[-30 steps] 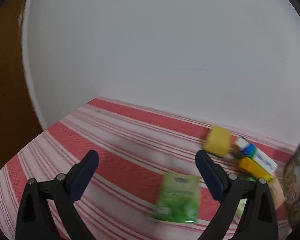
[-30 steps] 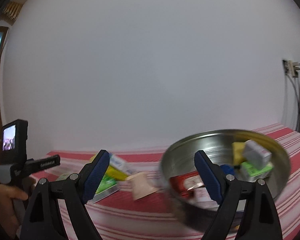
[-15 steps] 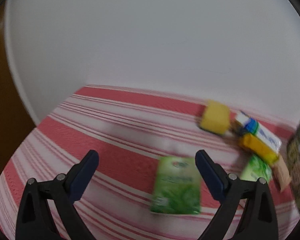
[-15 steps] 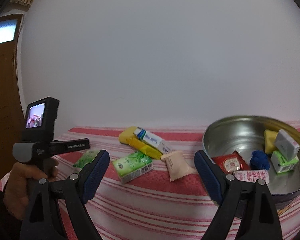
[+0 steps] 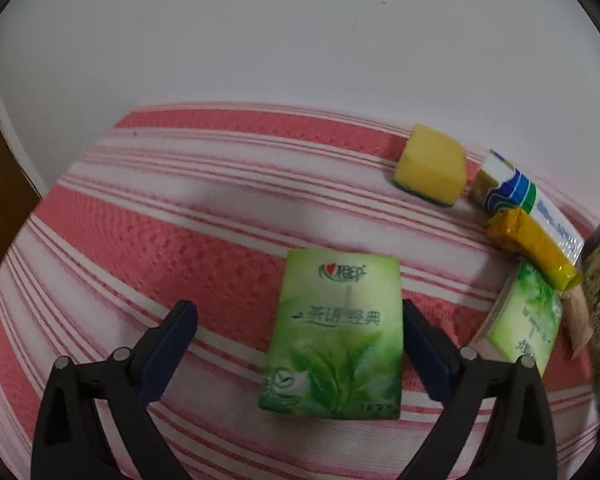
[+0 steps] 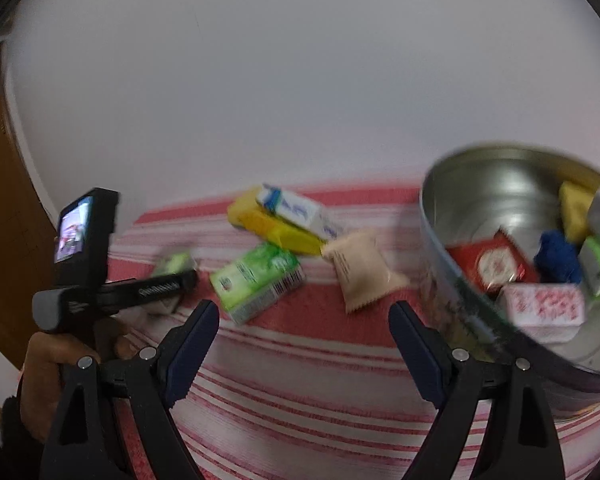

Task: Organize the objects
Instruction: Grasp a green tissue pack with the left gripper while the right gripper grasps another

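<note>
A flat green tissue pack lies on the red-striped cloth. My left gripper is open around it; the pack sits close to the right finger and well clear of the left one. In the right wrist view, my right gripper is open and empty above the cloth, in front of a green box and a beige sachet. The round metal tin stands to its right, holding a red packet, a blue item and small boxes.
A yellow sponge, a blue-and-white box, a yellow packet and a second green pack lie right of my left gripper. A white wall runs behind the table. A hand holds the left tool at the table's left end.
My left gripper tipped down and came closer to the green tissue pack, which now lies between its fingers. My right gripper swung left and lower, so the tin sits at the right.
</note>
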The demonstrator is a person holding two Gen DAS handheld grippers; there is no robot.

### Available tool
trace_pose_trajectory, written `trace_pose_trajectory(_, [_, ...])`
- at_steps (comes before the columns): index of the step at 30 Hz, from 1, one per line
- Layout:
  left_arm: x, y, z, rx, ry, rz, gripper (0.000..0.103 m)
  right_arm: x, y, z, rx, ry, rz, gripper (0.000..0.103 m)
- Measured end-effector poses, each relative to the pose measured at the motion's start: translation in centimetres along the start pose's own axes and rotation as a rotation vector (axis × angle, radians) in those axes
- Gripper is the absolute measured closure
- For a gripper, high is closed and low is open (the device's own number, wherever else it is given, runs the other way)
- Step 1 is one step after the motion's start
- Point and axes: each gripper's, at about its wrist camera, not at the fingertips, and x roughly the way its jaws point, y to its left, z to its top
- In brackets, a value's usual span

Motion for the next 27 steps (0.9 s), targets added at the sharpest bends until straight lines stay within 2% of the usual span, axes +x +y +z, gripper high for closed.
trace_pose_trajectory(2, [0.2, 0.1, 0.0, -0.002, 0.004, -0.006, 0.003, 0.9, -0.6, 0.0, 0.032, 0.035, 0.005, 0.015])
trace_pose_trajectory(3, [0.2, 0.2, -0.1, 0.003, 0.0, -0.014, 0.007, 1.1, -0.8, 0.0, 0.045, 0.044, 0.014, 0.015])
trace_pose_trajectory(5, [0.0, 0.2, 0.0, 0.026, -0.018, -0.039, 0.033, 1.5, -0.5, 0.0, 0.038, 0.054, 0.002, 0.015])
trace_pose_trajectory(6, [-0.2, 0.0, 0.1, 0.044, -0.025, -0.067, 0.051, 1.8, -0.3, 0.1, 0.029, 0.06, -0.007, 0.015])
trace_pose_trajectory(11, [-0.2, 0.4, 0.2, 0.027, -0.034, -0.081, 0.051, 2.6, 1.3, 0.4, 0.016, 0.04, 0.045, 0.015])
trace_pose_trajectory(13, [-0.9, 1.3, 0.6, -0.014, -0.082, -0.068, 0.051, 3.3, 2.2, 0.8, 0.02, 0.035, 0.049, 0.015])
trace_pose_trajectory(15, [-2.9, 1.8, 0.7, -0.062, -0.165, -0.022, 0.051, 4.6, 3.0, 1.2, 0.051, 0.049, 0.05, 0.015])
trace_pose_trajectory(18, [-4.5, 3.5, 1.0, -0.141, -0.255, 0.061, 0.051, 7.2, 4.1, 1.7, 0.1, 0.088, -0.011, 0.014])
trace_pose_trajectory(20, [-4.9, 4.7, 1.1, -0.196, -0.278, 0.095, 0.051, 8.9, 4.7, 2.2, 0.128, 0.115, -0.042, 0.014])
trace_pose_trajectory(22, [-4.9, 6.2, 1.1, -0.261, -0.277, 0.109, 0.051, 10.7, 5.1, 2.6, 0.146, 0.14, -0.123, 0.014])
trace_pose_trajectory(24, [-4.6, 7.4, 1.2, -0.309, -0.258, 0.109, 0.051, 11.8, 5.6, 3.2, 0.155, 0.126, -0.195, 0.014])
trace_pose_trajectory(27, [-3.9, 8.6, 1.2, -0.352, -0.227, 0.106, 0.051, 13.5, 6.5, 3.8, 0.139, 0.142, -0.243, 0.014])
